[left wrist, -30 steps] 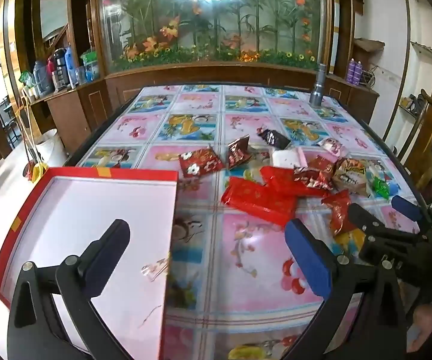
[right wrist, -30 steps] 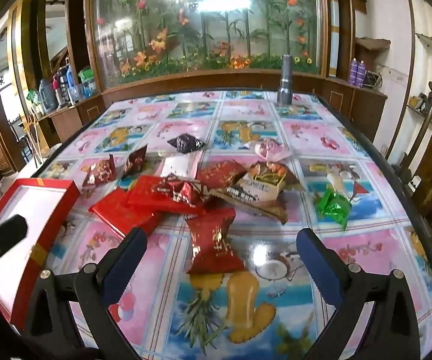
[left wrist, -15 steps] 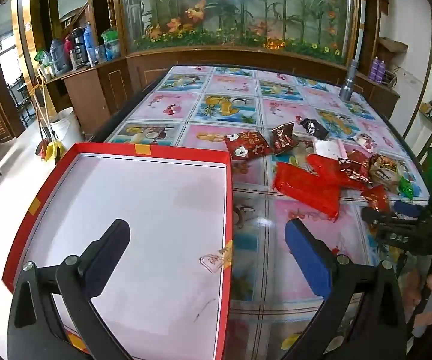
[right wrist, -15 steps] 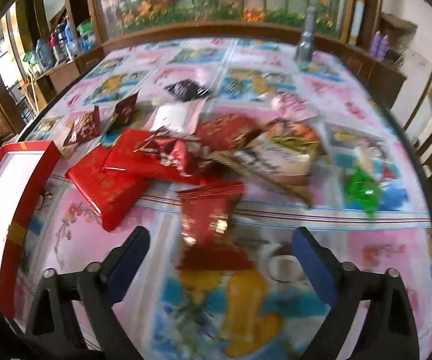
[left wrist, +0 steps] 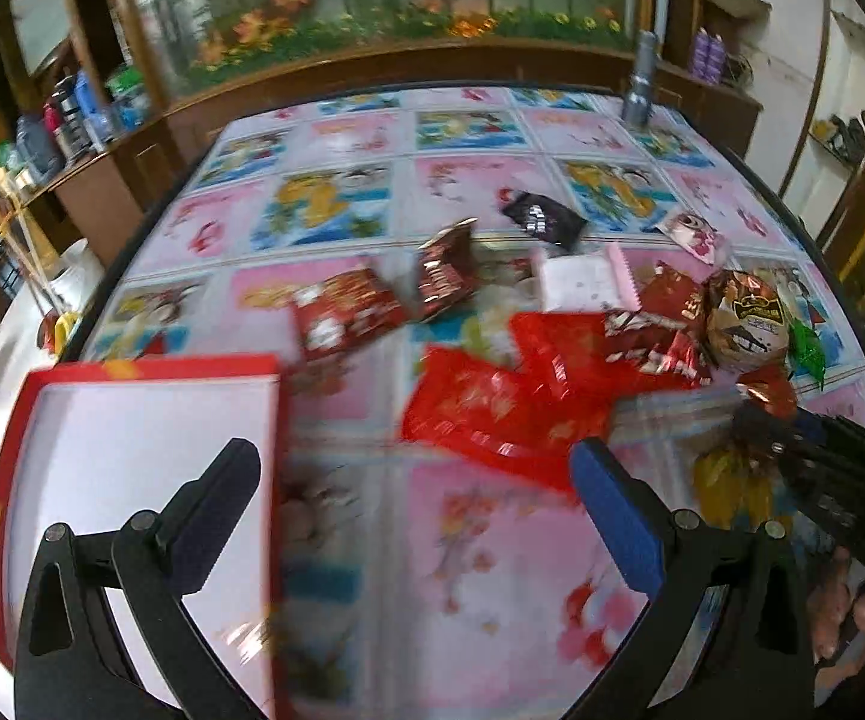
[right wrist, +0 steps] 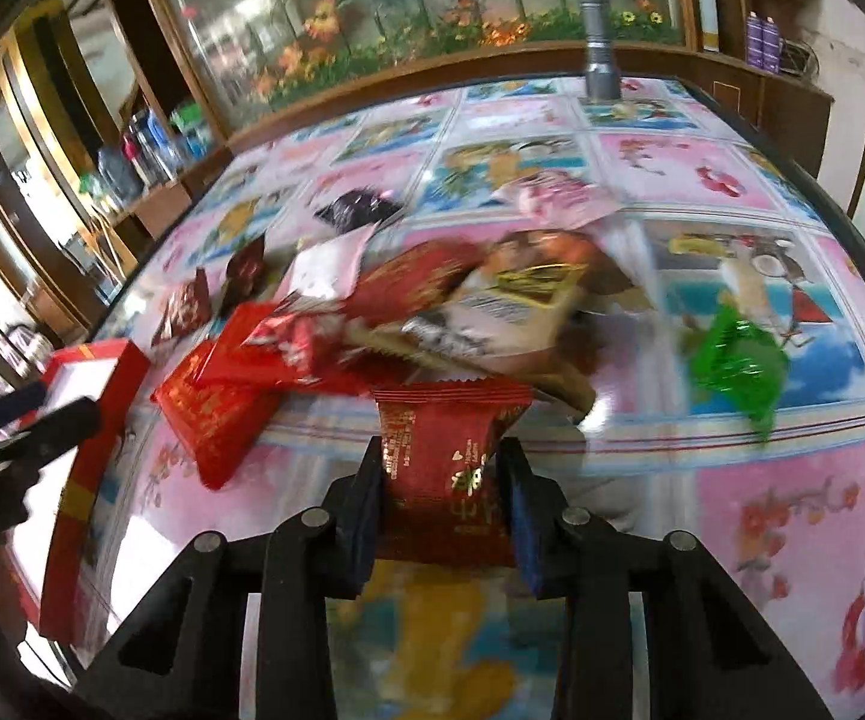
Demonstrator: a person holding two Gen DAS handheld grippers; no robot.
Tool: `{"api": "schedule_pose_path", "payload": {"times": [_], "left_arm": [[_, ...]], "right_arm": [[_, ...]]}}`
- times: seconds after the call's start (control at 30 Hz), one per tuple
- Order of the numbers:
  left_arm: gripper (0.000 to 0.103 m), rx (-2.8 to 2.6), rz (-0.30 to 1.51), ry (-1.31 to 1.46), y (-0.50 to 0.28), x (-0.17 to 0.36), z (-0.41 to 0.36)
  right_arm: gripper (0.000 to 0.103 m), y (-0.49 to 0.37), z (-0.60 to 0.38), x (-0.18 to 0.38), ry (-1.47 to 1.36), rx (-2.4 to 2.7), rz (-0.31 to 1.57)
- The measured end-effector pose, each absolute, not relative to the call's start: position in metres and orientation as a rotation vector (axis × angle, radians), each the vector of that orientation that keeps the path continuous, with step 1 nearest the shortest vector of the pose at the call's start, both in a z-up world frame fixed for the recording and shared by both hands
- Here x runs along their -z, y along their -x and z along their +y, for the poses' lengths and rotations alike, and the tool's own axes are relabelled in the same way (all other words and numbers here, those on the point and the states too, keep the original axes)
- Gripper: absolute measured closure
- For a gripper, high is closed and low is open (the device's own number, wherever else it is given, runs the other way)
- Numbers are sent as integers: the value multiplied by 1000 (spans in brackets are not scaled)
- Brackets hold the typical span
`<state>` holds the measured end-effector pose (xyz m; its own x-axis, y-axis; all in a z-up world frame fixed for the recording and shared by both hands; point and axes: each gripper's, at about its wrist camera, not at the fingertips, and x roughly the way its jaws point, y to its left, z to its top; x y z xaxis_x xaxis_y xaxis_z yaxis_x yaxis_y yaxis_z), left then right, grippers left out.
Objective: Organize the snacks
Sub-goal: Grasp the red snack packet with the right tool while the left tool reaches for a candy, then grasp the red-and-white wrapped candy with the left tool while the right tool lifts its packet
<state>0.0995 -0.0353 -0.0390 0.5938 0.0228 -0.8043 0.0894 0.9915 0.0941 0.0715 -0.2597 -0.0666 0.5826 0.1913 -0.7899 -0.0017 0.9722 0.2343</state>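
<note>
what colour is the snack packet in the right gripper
Dark red with gold print. The snack packet shows best in the right wrist view, pinched in the right gripper.

Surface: table under a glossy cover of pink and blue picture squares, dark rim.
Near left: red-edged tray with white floor lay flat on the cover.
Centre: heap of red snack packets, overlapping, just right of the tray.
Behind heap: two dark red packets, a white-pink pouch and a black packet lay singly.
Right: green wrapper lay apart from the heap.
Far right edge: grey flashlight stood upright.
</note>
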Motion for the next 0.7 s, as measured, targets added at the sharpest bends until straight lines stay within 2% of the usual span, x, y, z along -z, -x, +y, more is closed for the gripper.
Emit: {"api": "schedule_pose_path", "payload": {"times": [0.27, 0.57, 0.67, 0.7], "left_arm": [[0, 187, 920, -250, -132, 32, -96], [0, 187, 977, -316, -156, 63, -143], [6, 195, 965, -312, -156, 67, -148], [15, 198, 965, -314, -156, 69, -150]], "right_arm": [[66, -67, -329, 61, -562, -75, 836], [66, -60, -344, 52, -609, -34, 759], [66, -60, -343, 52, -604, -42, 758], [66, -61, -343, 52, -603, -43, 759]]}}
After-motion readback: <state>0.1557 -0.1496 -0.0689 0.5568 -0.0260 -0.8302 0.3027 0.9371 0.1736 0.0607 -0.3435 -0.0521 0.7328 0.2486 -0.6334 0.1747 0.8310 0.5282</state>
